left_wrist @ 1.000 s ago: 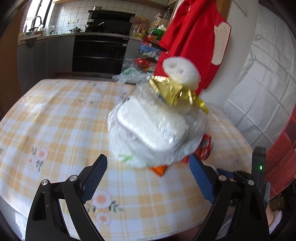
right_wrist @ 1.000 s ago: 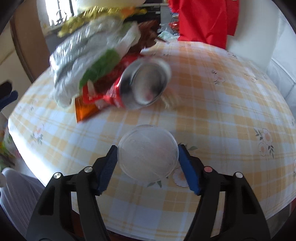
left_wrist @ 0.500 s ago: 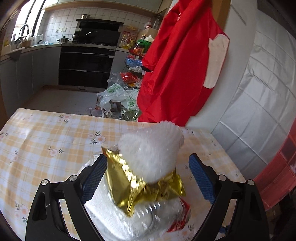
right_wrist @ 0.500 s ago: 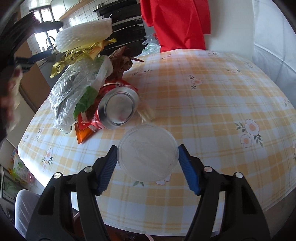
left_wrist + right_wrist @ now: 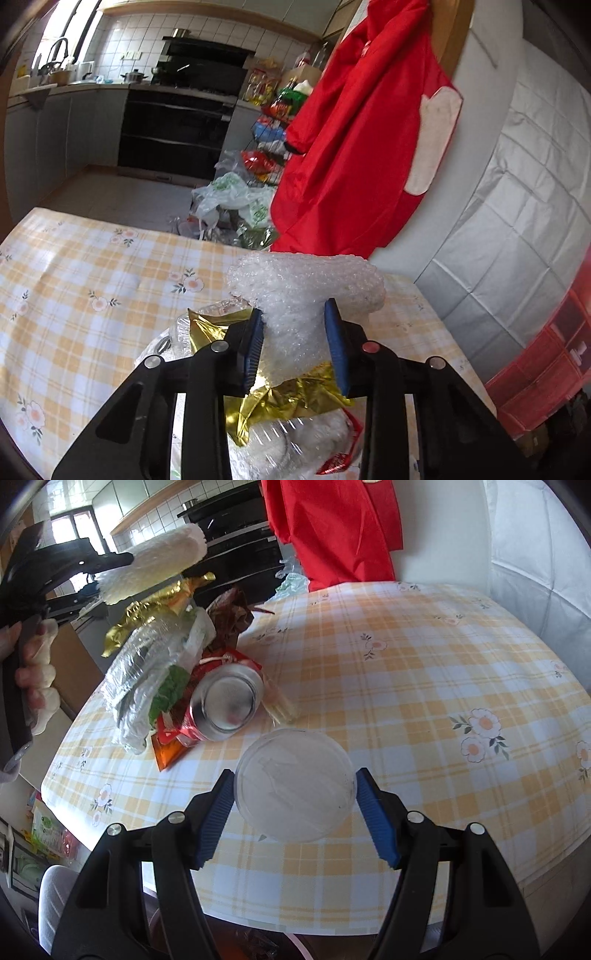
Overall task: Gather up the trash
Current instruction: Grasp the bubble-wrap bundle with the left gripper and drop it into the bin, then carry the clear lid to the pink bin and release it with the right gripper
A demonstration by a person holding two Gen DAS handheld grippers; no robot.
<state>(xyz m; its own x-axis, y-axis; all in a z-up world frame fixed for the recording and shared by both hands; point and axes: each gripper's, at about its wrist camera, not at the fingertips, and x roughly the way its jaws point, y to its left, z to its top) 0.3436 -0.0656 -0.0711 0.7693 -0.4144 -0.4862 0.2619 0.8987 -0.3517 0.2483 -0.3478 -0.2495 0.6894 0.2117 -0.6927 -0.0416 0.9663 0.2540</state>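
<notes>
My left gripper (image 5: 295, 345) is shut on a white foam net wrap (image 5: 306, 288) at the top of a trash heap; the wrap also shows in the right wrist view (image 5: 159, 566). Under it lie gold foil (image 5: 288, 400), a clear plastic bag (image 5: 147, 664) and a red can (image 5: 221, 705) lying on its side. My right gripper (image 5: 295, 808) is shut on a clear round plastic lid (image 5: 295, 786), held just above the checked tablecloth (image 5: 424, 686).
A red garment (image 5: 362, 147) hangs beyond the table's far edge. Plastic bags (image 5: 229, 195) lie on the kitchen floor. A red crate (image 5: 546, 369) stands at the right. The table's near edge (image 5: 332, 928) is just under my right gripper.
My left gripper moved in over the heap and shut on the foam net wrap. My right gripper kept hold of the lid and shifted slightly.
</notes>
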